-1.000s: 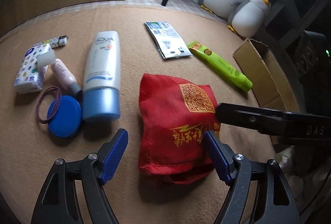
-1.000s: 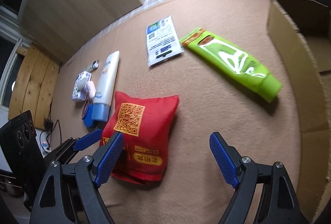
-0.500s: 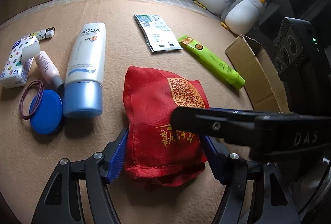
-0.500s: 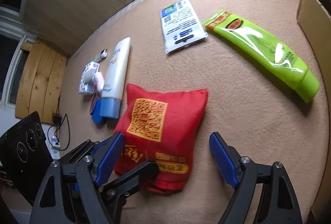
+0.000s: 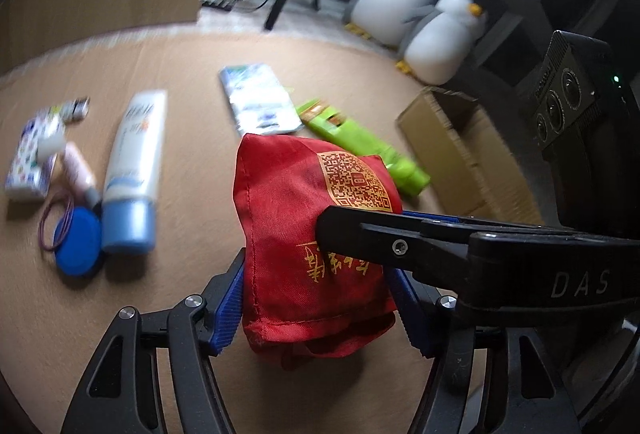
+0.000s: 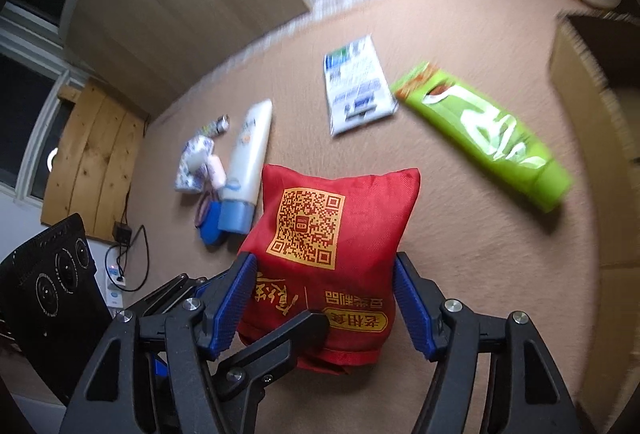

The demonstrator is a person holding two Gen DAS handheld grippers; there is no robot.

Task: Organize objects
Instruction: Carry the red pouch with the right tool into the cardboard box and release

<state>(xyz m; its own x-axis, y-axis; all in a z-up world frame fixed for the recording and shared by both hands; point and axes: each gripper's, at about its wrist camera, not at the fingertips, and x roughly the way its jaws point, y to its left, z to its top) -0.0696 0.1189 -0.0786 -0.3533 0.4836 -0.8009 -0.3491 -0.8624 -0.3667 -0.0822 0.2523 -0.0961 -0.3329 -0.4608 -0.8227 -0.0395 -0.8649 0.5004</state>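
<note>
A red cloth bag (image 5: pixel 312 218) with a gold QR code sits between both grippers, raised a little off the tan mat (image 5: pixel 180 314). My left gripper (image 5: pixel 316 298) has its blue pads pressed against the bag's two lower sides. In the right wrist view the same bag (image 6: pixel 332 226) fills the gap of my right gripper (image 6: pixel 324 298), whose jaws are closing with both pads against the cloth. One black finger of the right gripper crosses the bag's front in the left wrist view. The bag's bottom edge is hidden behind the fingers.
On the mat lie a white and blue sunscreen tube (image 5: pixel 134 169), a blue lid (image 5: pixel 78 242), a patterned tissue pack (image 5: pixel 30 161), a sachet (image 5: pixel 260 101) and a green tube (image 6: pixel 488 137). An open cardboard box (image 5: pixel 460 153) stands right; two plush penguins (image 5: pixel 440 37) behind.
Both grippers moved in around the red bag and narrowed onto it. The bag has come up off the mat and now covers part of the green tube.
</note>
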